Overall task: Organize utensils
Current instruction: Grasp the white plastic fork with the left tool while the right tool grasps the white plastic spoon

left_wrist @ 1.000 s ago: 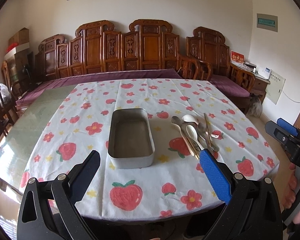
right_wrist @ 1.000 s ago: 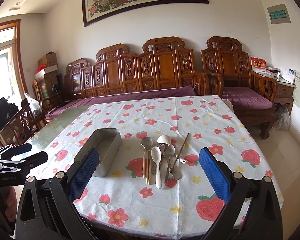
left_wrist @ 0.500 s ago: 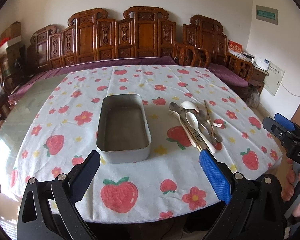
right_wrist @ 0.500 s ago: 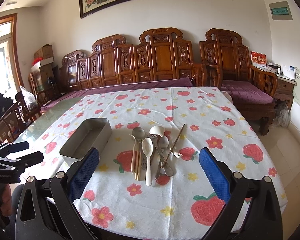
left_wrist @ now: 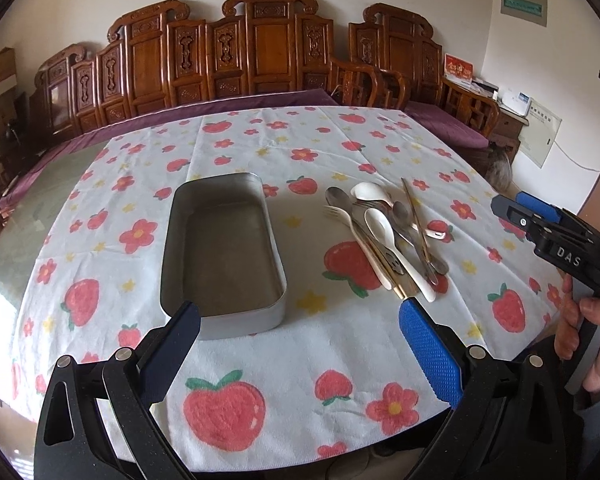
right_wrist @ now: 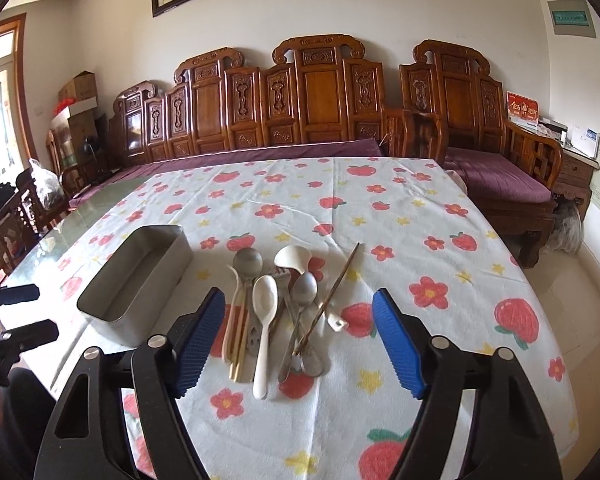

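With the right gripper (right_wrist: 298, 336) spread wide over the heap of utensils (right_wrist: 278, 312) beside the empty metal tin (left_wrist: 224, 256), and the left gripper (left_wrist: 300, 332) likewise agape and holding nothing, best single out the topmost white spoon (right_wrist: 265, 320) by its handle

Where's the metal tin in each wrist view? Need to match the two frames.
Left wrist: metal tin sits centre-left, lengthwise away from the camera, just past the left tongs, inside empty.
Right wrist: metal tin lies at left, seen at an angle, left of the right tongs.
Shared landmark: the utensil pile lies to the tin's right in both views.
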Action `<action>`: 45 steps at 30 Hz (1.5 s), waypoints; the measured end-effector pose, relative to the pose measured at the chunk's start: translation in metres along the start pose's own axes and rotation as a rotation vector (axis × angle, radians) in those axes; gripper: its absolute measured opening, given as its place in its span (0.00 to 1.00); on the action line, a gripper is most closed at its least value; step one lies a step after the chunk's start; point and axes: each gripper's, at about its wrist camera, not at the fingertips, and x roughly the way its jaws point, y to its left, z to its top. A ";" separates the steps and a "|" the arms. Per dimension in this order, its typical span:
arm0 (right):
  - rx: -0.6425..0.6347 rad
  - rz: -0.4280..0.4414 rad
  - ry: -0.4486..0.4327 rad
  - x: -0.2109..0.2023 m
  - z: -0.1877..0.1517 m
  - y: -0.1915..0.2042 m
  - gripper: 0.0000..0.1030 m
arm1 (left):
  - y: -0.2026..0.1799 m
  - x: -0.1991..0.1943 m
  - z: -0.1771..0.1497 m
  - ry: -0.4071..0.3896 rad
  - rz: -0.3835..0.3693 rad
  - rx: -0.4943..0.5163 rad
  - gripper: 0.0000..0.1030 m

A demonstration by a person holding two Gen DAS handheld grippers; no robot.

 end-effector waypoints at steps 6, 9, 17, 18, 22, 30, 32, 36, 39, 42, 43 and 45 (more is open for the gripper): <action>0.003 0.004 0.052 0.040 0.005 -0.014 0.63 | -0.006 0.017 0.008 0.018 -0.021 0.009 0.94; 0.011 0.014 0.102 0.063 -0.009 -0.020 0.58 | -0.010 0.025 0.011 0.023 -0.031 0.015 0.92; 0.064 0.052 0.198 0.095 -0.036 -0.031 0.51 | -0.027 0.059 0.023 0.057 -0.106 0.013 0.72; 0.068 0.052 0.202 0.097 -0.037 -0.033 0.50 | -0.030 0.066 0.026 0.065 -0.124 0.009 0.70; 0.093 0.057 0.210 0.098 -0.039 -0.037 0.47 | -0.044 0.092 0.033 0.088 -0.134 0.021 0.61; 0.102 0.067 0.208 0.100 -0.036 -0.039 0.40 | -0.055 0.149 0.044 0.145 -0.143 -0.002 0.40; 0.112 0.066 0.213 0.101 -0.035 -0.041 0.40 | -0.056 0.161 0.044 0.165 -0.149 -0.017 0.28; 0.126 0.068 0.207 0.101 -0.033 -0.044 0.40 | -0.056 0.183 0.044 0.199 -0.140 -0.034 0.21; 0.129 0.071 0.202 0.101 -0.032 -0.044 0.40 | -0.055 0.189 0.042 0.212 -0.145 -0.051 0.18; 0.125 0.073 0.203 0.102 -0.031 -0.043 0.39 | -0.053 0.191 0.040 0.216 -0.157 -0.062 0.09; 0.122 0.075 0.205 0.102 -0.032 -0.042 0.39 | -0.053 0.189 0.039 0.211 -0.151 -0.060 0.07; 0.117 0.083 0.205 0.103 -0.032 -0.039 0.38 | -0.052 0.186 0.036 0.209 -0.140 -0.057 0.04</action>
